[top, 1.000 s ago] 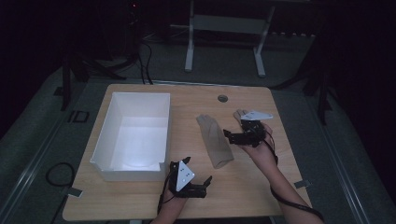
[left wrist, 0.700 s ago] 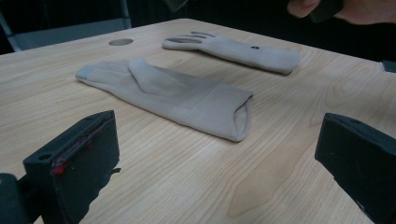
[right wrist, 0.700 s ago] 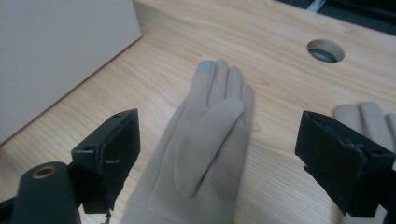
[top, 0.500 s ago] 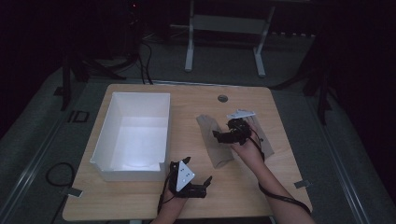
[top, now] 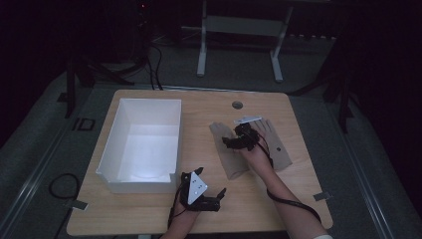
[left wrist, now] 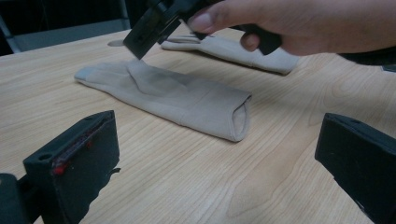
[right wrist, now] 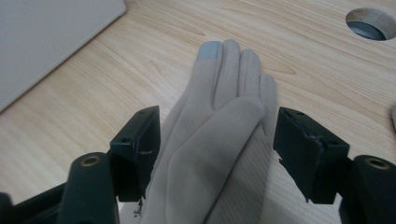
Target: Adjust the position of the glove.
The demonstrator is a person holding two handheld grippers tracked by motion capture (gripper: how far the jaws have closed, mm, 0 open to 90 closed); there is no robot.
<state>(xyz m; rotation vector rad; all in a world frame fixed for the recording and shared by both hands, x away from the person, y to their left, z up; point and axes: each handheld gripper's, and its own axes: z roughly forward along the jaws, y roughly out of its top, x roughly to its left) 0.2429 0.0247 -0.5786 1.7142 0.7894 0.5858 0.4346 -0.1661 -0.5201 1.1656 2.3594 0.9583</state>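
In the middle of the high view, the right claw (top: pixel 230 142) hangs low over a beige glove (top: pixel 230 155) that lies flat on the tabletop (top: pixel 209 107). Its jaws have just been closing and straddle the glove; the left jaw is at the glove's edge, the right one stands apart. A second glove (top: pixel 278 149) lies just right of it. The left claw (top: pixel 219 195) gapes wide at the lower centre, holding nothing. A white box (top: pixel 144 142) sits at left.
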